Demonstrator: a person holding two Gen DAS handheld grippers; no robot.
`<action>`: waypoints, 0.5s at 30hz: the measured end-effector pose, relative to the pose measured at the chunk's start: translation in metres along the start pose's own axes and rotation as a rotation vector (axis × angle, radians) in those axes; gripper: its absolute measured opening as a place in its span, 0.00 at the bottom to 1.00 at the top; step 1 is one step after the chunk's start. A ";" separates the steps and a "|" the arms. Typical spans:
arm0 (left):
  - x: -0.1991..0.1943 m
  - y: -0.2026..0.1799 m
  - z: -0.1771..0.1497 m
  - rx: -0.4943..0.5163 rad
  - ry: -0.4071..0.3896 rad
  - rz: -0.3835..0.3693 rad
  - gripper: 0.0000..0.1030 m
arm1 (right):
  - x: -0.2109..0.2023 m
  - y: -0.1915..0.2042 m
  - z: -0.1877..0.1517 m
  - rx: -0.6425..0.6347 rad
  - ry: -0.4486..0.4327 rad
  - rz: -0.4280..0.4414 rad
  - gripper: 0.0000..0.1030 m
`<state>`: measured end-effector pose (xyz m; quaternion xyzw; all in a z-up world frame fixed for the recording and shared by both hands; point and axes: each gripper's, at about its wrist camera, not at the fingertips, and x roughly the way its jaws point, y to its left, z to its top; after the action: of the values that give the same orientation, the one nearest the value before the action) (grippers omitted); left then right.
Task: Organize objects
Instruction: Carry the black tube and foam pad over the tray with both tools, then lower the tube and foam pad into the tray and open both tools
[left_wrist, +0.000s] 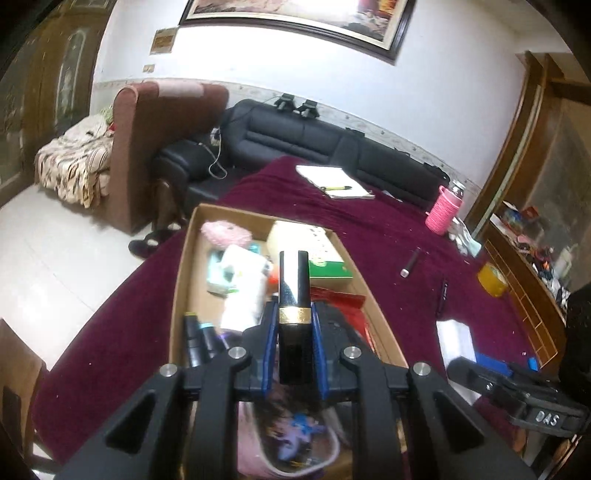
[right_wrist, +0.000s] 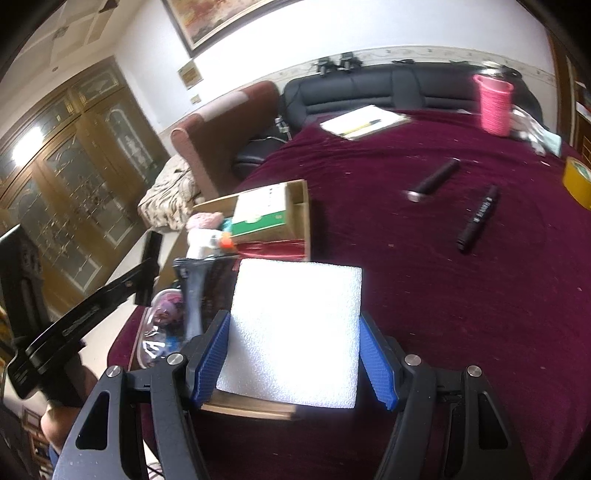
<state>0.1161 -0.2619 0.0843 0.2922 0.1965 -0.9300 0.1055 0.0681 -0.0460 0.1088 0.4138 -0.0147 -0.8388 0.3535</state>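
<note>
One lipstick (left_wrist: 293, 295), one foam block (right_wrist: 295, 336), one box (left_wrist: 184, 258)

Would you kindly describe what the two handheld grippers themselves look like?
Both are matte black linkage frames with silver pivot bolts and ribbed blue finger pads. The right gripper, seen from the left gripper, carries white handwritten lettering, apparently "DAS".
</note>
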 end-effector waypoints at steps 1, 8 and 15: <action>0.001 0.004 0.001 -0.005 0.004 0.004 0.17 | 0.002 0.003 0.001 -0.007 0.003 0.008 0.70; 0.014 0.024 0.008 -0.052 0.051 -0.004 0.17 | 0.017 0.015 0.027 -0.043 0.016 0.001 0.70; 0.017 0.026 0.007 -0.051 0.068 -0.009 0.17 | 0.058 0.045 0.060 -0.080 0.069 0.017 0.71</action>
<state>0.1069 -0.2898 0.0715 0.3197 0.2252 -0.9147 0.1019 0.0281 -0.1308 0.1231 0.4280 0.0277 -0.8209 0.3770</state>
